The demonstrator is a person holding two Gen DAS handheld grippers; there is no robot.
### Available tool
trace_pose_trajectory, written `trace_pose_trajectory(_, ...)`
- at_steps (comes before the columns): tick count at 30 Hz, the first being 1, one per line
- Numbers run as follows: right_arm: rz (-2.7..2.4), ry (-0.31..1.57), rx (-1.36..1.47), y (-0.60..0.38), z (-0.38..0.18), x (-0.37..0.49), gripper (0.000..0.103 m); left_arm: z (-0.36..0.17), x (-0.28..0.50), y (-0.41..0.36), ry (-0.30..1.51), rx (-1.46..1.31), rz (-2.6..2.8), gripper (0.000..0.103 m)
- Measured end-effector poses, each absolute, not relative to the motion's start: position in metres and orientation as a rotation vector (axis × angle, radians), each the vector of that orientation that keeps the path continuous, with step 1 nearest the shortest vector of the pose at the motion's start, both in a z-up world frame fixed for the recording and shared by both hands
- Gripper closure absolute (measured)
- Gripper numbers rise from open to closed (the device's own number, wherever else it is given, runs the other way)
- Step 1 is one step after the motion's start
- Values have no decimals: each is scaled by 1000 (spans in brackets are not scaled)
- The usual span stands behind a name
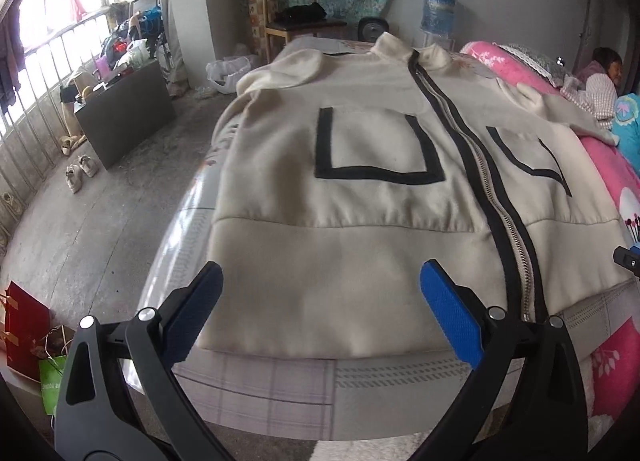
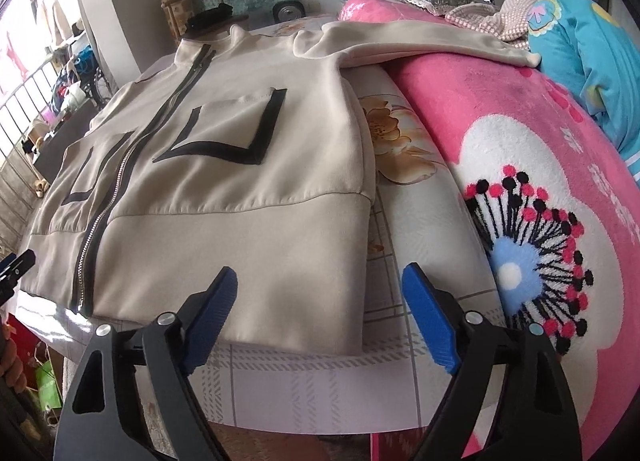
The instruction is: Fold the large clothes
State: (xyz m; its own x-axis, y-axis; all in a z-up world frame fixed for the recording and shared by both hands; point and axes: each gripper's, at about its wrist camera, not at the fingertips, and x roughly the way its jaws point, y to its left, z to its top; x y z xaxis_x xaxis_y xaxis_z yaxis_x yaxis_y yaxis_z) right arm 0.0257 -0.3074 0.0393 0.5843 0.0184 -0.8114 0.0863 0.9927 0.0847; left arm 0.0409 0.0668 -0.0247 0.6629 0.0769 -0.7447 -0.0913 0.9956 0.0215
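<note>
Left claw: blue-padded jaws stand wide apart at the bottom of the left wrist view, over the hem of the jacket, nothing between the pads.
Right claw: jaws apart at the bottom of the right wrist view, with no cloth pinched; the lower right corner of the hem shows in the gap between them. Whether the pads touch the cloth cannot be told.
Jacket: cream fleece zip jacket, spread flat and front-up on the bed, collar toward the top of the frame, hem toward the claws.
Zipper: closed, edged in black, running from collar to hem, right of centre in the left wrist view.
Pockets: two patch pockets trimmed in black, one on each side of the zipper.
Sleeve: stretched out to the upper right of the right wrist view, lying over the pink blanket.
Pink blanket: floral plush, heaped just beside the jacket at the right.
Bed: pale checked sheet under the jacket.
Person: lying at the far right edge.
</note>
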Motion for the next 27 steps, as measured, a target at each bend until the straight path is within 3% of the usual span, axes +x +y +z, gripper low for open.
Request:
trace_pose_trajectory(2, -40, 937, 108, -308, 40, 30, 31, -25, 43, 78, 850, -11, 123, 9)
trace_pose_trajectory(6, -53, 947, 106, -312, 38, 34, 49, -32, 50, 98, 897, -54, 152, 33)
trace_pose_trajectory(9, -57, 966, 103, -314, 38, 28, 61, -42, 50, 114, 951, -135, 144, 43)
trace_pose_trajectory(17, -60, 967, 91, -313, 31, 39, 78, -52, 55, 113, 950, -141, 129, 49)
trace_pose_trajectory(20, -65, 957, 72, -311, 31, 45, 87, -51, 60, 107, 936, -108, 150, 63)
trace_pose_trajectory(22, -58, 944, 73, -311, 40, 42, 95, -47, 61, 102, 935, -72, 160, 90)
trace_pose_trajectory(27, -39, 886, 45, -310, 69, 25, 98, -14, 46, 89, 861, 12, 113, 94)
